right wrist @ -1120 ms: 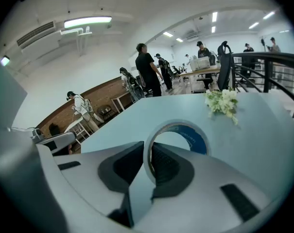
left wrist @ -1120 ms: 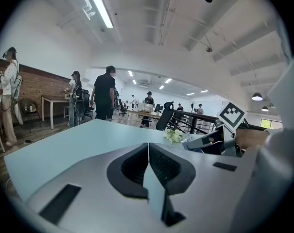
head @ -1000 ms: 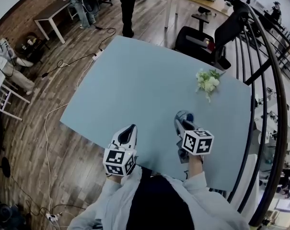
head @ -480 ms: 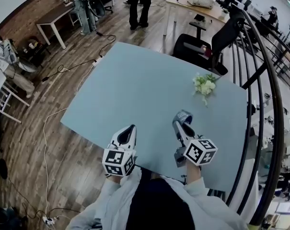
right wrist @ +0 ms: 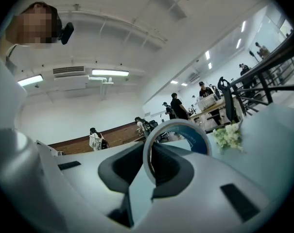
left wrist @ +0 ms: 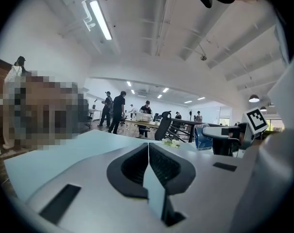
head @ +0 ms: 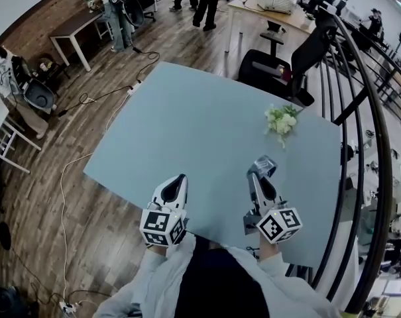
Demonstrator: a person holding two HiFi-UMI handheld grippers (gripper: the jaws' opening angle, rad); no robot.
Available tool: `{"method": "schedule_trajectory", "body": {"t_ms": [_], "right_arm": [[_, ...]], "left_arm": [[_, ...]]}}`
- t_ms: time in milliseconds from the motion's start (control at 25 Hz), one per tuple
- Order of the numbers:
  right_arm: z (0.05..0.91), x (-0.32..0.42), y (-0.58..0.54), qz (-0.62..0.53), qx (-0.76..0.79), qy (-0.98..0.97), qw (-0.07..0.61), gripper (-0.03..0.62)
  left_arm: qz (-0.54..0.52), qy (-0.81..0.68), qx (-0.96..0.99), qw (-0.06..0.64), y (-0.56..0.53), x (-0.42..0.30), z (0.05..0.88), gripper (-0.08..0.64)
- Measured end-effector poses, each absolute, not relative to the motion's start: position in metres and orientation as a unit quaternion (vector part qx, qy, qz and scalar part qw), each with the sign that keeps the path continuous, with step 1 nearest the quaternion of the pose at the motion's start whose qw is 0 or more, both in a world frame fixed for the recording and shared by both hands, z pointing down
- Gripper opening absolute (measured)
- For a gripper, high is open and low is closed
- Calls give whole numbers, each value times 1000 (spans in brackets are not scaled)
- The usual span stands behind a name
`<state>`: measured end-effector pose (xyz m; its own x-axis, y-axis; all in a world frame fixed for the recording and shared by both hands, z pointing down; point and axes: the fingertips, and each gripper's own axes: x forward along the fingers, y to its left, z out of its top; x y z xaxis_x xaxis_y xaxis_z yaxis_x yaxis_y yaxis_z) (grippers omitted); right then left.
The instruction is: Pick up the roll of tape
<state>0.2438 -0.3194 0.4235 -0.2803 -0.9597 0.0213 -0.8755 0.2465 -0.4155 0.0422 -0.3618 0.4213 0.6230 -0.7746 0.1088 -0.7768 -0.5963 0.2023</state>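
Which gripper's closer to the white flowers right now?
Right. The right gripper, shut on the tape roll, is just short of the flowers; the left gripper, shut and empty, sits farther off to their left.

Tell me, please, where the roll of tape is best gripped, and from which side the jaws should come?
Pinch the wall of the roll of tape. It is a thin, open ring, so one jaw fits inside the hole and the other outside, coming edge-on along the plane of the ring. The right gripper holds it that way now, with the band upright between its pads.
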Motion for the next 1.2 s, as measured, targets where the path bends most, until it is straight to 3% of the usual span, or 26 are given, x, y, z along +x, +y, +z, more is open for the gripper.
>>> {"method": "schedule_trajectory", "body": {"t_ms": [1200], "right_arm": [[449,249,-330,-180,-643,742,60,55]], "left_arm": [[5,-442,890,113,-381,25,427,20]]}}
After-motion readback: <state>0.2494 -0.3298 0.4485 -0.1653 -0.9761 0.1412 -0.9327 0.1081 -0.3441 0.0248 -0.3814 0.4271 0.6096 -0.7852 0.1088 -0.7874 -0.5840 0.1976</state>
